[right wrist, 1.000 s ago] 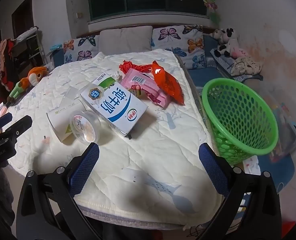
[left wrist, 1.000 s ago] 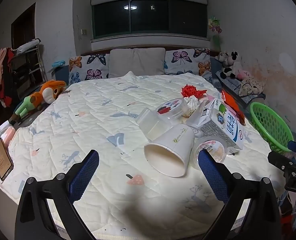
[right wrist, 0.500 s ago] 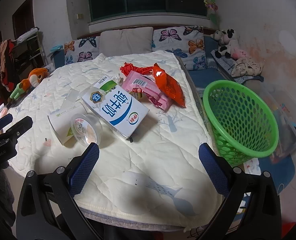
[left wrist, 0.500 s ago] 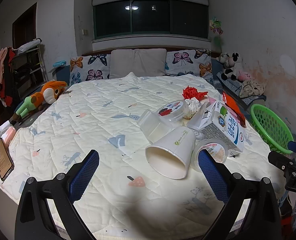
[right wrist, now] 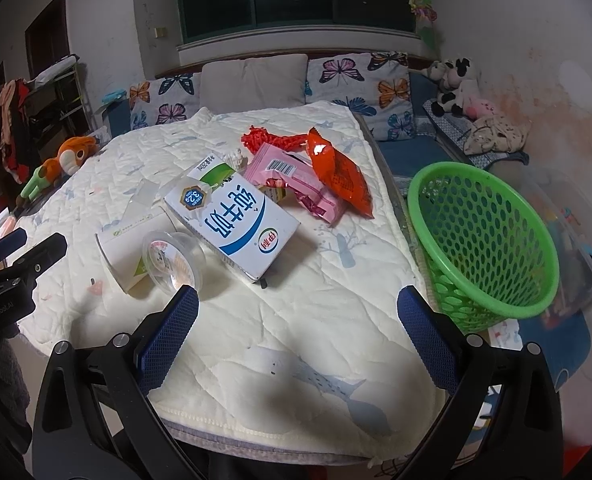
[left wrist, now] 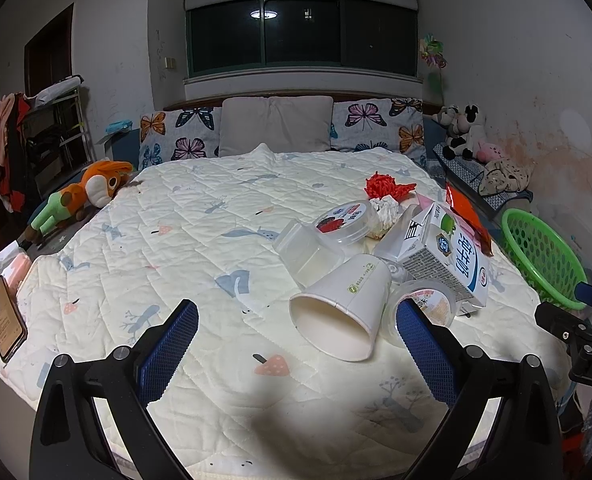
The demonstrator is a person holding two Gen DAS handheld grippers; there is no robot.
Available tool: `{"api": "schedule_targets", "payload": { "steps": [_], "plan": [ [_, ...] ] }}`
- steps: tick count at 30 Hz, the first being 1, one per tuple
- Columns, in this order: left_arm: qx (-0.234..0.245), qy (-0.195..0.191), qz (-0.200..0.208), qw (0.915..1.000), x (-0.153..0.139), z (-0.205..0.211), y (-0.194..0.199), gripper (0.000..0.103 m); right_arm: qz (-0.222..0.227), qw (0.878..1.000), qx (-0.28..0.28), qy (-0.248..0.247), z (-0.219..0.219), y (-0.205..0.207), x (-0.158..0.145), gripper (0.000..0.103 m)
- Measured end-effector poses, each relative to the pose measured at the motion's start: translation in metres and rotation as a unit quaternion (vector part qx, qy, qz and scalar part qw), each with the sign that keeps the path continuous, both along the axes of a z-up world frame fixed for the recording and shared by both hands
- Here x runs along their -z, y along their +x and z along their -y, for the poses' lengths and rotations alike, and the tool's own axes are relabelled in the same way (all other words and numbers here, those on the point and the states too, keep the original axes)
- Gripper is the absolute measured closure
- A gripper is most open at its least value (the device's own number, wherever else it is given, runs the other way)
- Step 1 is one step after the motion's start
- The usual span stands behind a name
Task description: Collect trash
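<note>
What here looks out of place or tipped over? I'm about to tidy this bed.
Litter lies strewn on the quilt: a paper cup on its side, a milk carton lying flat, clear plastic tubs toppled, and snack wrappers. The green basket stands beside the bed, apparently empty.

Right tongs (right wrist: pixel 298 316) gape empty above the bed (right wrist: pixel 328 280); milk carton (right wrist: pixel 231 226) lies flat, green basket (right wrist: pixel 484 240) beside the bed.
</note>
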State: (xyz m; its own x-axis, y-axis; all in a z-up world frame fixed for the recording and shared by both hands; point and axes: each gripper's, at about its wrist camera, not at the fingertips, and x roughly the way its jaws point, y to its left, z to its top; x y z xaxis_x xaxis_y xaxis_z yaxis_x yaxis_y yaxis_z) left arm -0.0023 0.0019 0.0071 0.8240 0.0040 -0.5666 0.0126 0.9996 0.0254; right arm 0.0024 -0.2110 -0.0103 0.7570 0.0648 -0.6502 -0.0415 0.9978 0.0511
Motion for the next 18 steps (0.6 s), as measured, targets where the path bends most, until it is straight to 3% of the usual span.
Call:
{"api": "schedule_targets", "payload": {
  "steps": [18],
  "plan": [
    [-0.004, -0.002, -0.005, 1.0000, 0.002, -0.004, 0.008, 0.007, -0.006, 1.000, -0.014, 0.003, -0.001, 0.011, 0.006, 0.005]
  ]
}}
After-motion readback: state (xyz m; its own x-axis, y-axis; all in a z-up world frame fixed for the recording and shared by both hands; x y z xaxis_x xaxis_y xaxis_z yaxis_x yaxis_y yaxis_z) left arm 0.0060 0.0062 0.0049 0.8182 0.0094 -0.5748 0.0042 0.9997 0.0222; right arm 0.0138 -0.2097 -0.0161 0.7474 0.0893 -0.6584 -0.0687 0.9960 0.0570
